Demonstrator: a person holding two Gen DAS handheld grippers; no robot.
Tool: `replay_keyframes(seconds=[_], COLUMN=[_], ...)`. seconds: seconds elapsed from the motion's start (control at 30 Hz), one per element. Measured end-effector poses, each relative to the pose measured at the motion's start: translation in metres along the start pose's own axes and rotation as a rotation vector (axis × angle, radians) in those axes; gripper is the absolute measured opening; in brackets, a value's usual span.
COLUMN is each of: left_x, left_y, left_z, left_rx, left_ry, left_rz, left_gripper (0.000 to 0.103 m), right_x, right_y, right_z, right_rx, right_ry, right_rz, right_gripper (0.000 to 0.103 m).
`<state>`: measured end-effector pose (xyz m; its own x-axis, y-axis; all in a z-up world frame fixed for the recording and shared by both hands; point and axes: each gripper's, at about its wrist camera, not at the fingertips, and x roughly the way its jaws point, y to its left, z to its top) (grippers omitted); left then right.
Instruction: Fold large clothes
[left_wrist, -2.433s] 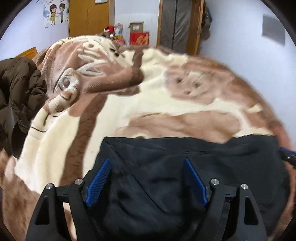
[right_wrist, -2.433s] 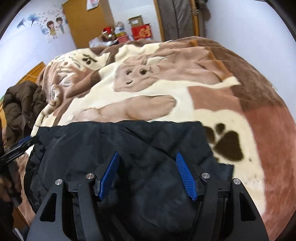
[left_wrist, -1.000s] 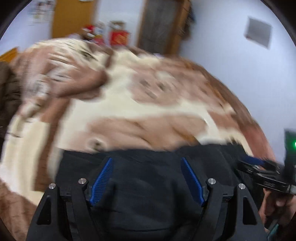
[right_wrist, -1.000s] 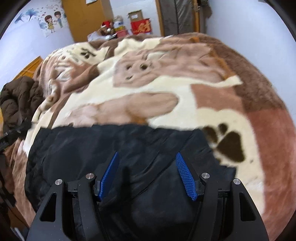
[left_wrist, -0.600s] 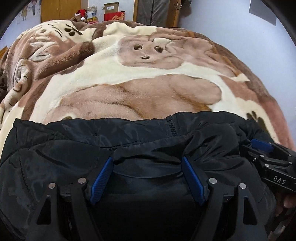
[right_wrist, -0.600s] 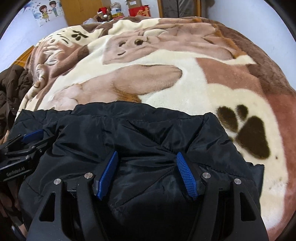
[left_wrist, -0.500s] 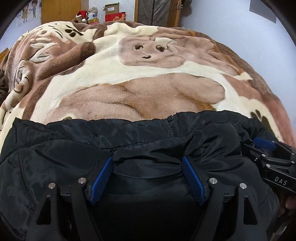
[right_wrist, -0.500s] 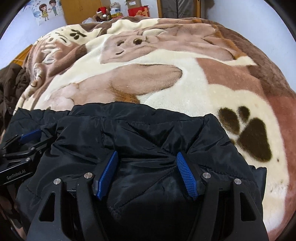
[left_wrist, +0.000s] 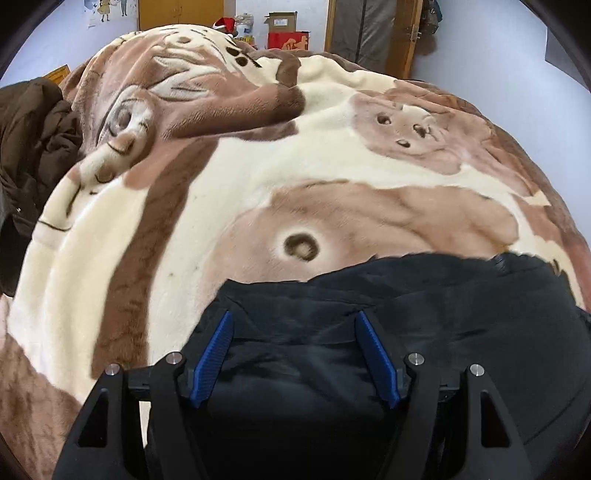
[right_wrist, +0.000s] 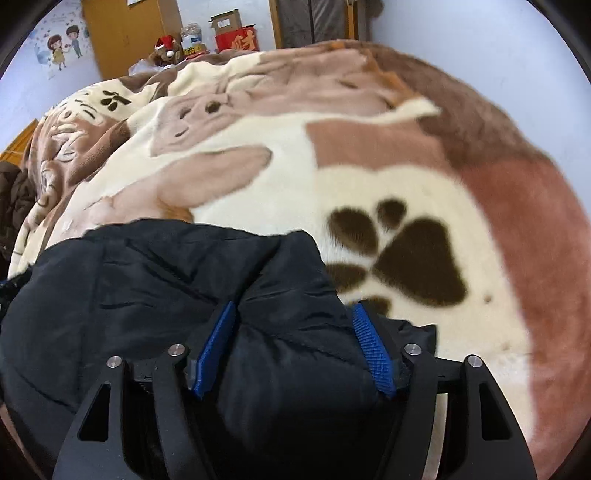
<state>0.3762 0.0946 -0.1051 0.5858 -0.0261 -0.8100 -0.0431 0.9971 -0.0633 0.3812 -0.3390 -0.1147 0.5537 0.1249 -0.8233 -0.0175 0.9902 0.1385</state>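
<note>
The black jacket (left_wrist: 424, 317) lies on a bed covered by a brown-and-cream animal-print blanket (left_wrist: 258, 184), at the near edge.

Left hand-held gripper (left_wrist: 295, 350): jaws closing, a bunched fold of jacket between the 2 blue pads (left_wrist: 212, 356).

Right hand-held gripper (right_wrist: 295, 347): jaws opening, a thick padded fold filling the gap and touching both pads.

A red box (right_wrist: 236, 38) at the far wall carries 1 gold character, not clearly readable. A brown coat (left_wrist: 33, 147) lies at the bed's left.
</note>
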Motion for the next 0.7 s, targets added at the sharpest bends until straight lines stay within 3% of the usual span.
replay_keyframes(seconds=[0.3,0.47,0.57,0.7], left_x=[0.019,0.007,-0.024,-0.073], left_y=[0.001,0.000,0.008,0.029], left_z=[-0.009,-0.002,0.003,-0.003], left_rx=[-0.042,-0.029,-0.051,-0.085], left_ry=[-0.029,-0.010,-0.040,-0.134], left_rz=[-0.008,0.015,-0.005,-0.039], left_gripper=[0.072,0.070,0.069,0.069], right_x=[0.021,0.015,-0.018,-0.075], right_y=[0.002,0.006,0.004,0.004], right_z=[0.003,0.006,0.011,0.005], right_rx=[-0.013,-0.014,0.000,-0.003], right_ry=[0.003,0.020,-0.006,-0.103], right_rz=[-0.014,-0.034,-0.041,-0.005], right_gripper=[0.070,0.070,0.070,0.070])
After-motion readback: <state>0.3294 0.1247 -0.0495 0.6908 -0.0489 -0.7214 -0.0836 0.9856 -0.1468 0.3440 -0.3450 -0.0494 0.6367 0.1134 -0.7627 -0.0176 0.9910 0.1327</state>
